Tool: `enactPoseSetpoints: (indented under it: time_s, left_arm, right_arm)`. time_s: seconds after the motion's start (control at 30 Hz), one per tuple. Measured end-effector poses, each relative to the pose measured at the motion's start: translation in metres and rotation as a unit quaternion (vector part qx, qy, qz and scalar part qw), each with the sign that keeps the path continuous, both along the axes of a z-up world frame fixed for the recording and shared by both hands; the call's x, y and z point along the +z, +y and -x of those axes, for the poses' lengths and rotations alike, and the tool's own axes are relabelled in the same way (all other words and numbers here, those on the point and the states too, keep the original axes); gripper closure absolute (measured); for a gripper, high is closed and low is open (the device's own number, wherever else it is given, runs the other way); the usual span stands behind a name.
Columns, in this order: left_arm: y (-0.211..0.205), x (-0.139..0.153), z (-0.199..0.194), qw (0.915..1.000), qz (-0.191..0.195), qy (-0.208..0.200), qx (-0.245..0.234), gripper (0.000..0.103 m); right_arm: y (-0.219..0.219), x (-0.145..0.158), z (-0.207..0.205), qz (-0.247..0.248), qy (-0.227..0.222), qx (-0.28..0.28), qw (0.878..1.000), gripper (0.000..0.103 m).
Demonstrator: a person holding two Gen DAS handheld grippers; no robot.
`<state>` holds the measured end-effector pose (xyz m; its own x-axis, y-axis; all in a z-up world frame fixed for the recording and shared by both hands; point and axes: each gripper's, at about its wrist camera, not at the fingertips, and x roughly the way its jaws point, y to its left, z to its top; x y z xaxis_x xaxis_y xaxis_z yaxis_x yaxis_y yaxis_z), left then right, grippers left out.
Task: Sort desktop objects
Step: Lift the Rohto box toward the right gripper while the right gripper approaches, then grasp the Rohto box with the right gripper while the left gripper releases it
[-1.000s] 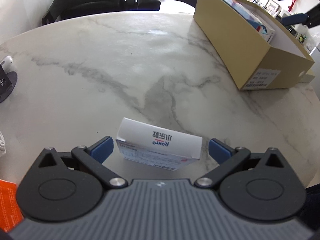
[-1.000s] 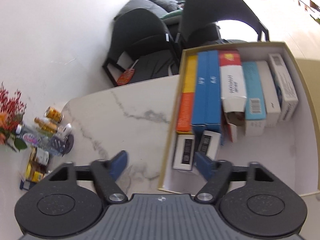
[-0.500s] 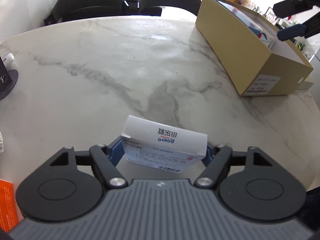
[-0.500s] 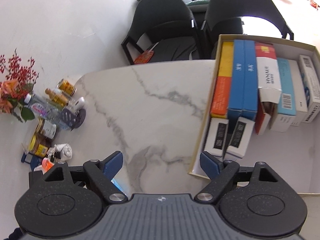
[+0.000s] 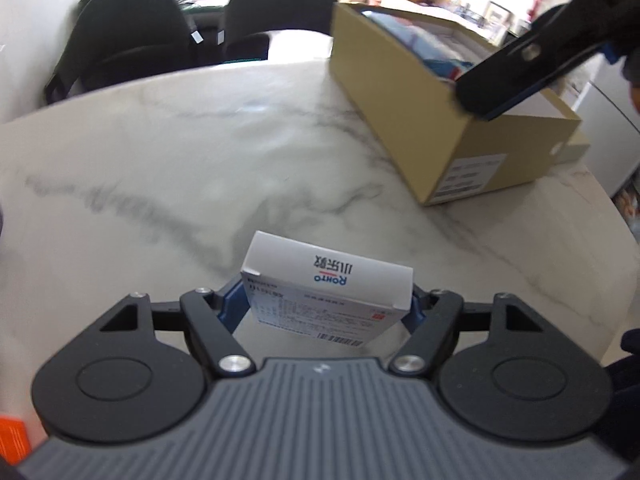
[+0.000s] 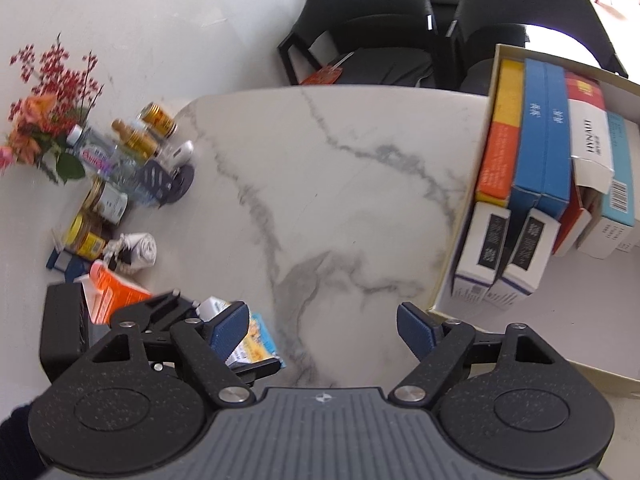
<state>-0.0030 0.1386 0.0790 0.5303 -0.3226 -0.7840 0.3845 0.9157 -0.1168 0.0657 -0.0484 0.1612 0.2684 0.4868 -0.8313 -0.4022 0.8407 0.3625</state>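
Now clamped in the left gripper (image 5: 326,304): the white Rohto box (image 5: 326,294), loose between wide jaws a second ago, held clear of the marble table (image 5: 200,168). Swung toward nine o'clock off the cardboard box (image 6: 456,248): the right gripper (image 6: 322,328), jaws closing on nothing, looming at two o'clock in the left view.

Carton (image 5: 452,128) on table (image 5: 168,176), far right; packets (image 6: 548,136) upright inside. Small box (image 5: 328,288) at near edge, well apart from carton. Bottles (image 6: 120,160) clustered far left. Chairs (image 5: 132,48) behind table.
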Motion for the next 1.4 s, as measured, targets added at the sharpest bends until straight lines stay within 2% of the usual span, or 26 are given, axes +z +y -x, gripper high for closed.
enactPoseSetpoints:
  time_s: [0.23,0.7,0.9,1.0,1.07,1.13,1.23,1.3,1.33,1.4]
  left_arm:
    - [-0.026,0.016,-0.004,0.999,-0.011,-0.015,-0.042,0.03]
    - [-0.063,0.054,0.002,0.9923,-0.041,-0.047,-0.107,0.03]
    - [-0.068,0.056,0.003,0.9903,-0.054,-0.051,-0.118,0.03]
    - [-0.071,0.056,0.002,0.99,-0.058,-0.048,-0.119,0.031]
    - [-0.073,0.057,0.001,0.9901,-0.059,-0.047,-0.118,0.031]
    - [-0.076,0.058,0.0,0.9901,-0.062,-0.047,-0.117,0.031]
    - [-0.078,0.06,-0.001,0.9895,-0.068,-0.048,-0.118,0.029]
    - [-0.077,0.062,-0.003,0.9902,-0.067,-0.047,-0.114,0.021]
    - [-0.075,0.063,-0.003,0.9906,-0.069,-0.049,-0.107,0.012]
    - [-0.072,0.066,-0.004,0.9915,-0.072,-0.049,-0.097,0.008]
  right_arm:
    - [0.009,0.001,0.007,0.005,-0.003,0.032,0.999,0.022]
    - [0.02,0.004,0.024,-0.006,-0.003,0.1,0.995,0.036]
    - [0.018,0.005,0.025,-0.003,-0.004,0.105,0.994,0.048]
    - [0.017,0.006,0.026,-0.004,-0.003,0.107,0.994,0.059]
    - [0.016,0.005,0.027,-0.008,-0.002,0.11,0.994,0.073]
    - [0.015,0.005,0.027,-0.005,-0.006,0.108,0.994,0.076]
    - [0.013,0.007,0.027,-0.004,-0.013,0.105,0.994,0.082]
    - [0.01,0.009,0.026,-0.002,-0.019,0.102,0.995,0.082]
    - [0.008,0.01,0.025,-0.002,-0.022,0.101,0.995,0.082]
    - [0.003,0.014,0.023,-0.001,-0.03,0.096,0.995,0.082]
